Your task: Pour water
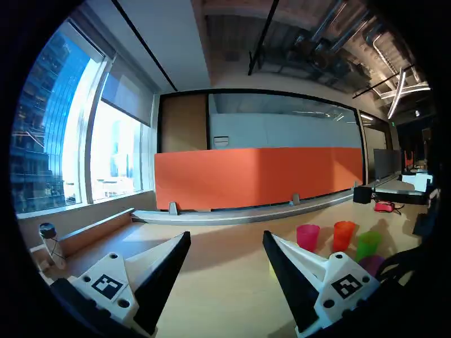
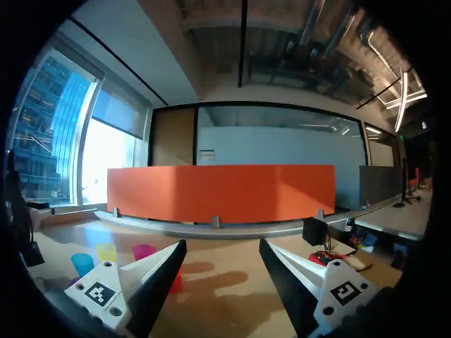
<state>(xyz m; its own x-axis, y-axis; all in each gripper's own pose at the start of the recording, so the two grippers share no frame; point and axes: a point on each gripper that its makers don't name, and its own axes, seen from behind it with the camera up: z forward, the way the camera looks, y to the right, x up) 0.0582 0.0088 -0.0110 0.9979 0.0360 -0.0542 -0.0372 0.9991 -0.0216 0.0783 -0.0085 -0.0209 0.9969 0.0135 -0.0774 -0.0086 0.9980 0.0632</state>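
Wooden table (image 1: 225,293) with coloured cups (image 1: 308,236); fingers of left gripper (image 1: 226,234) and right gripper (image 2: 222,241) wide, empty.

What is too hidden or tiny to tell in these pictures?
Left gripper view: the purple cup is half hidden by the left tongs.
Right gripper view: the red cup is mostly hidden by the right tongs.
Left gripper view: the pink cup shows side-on; water inside cannot be told.
Right gripper view: the red thing beside the black box is too small.
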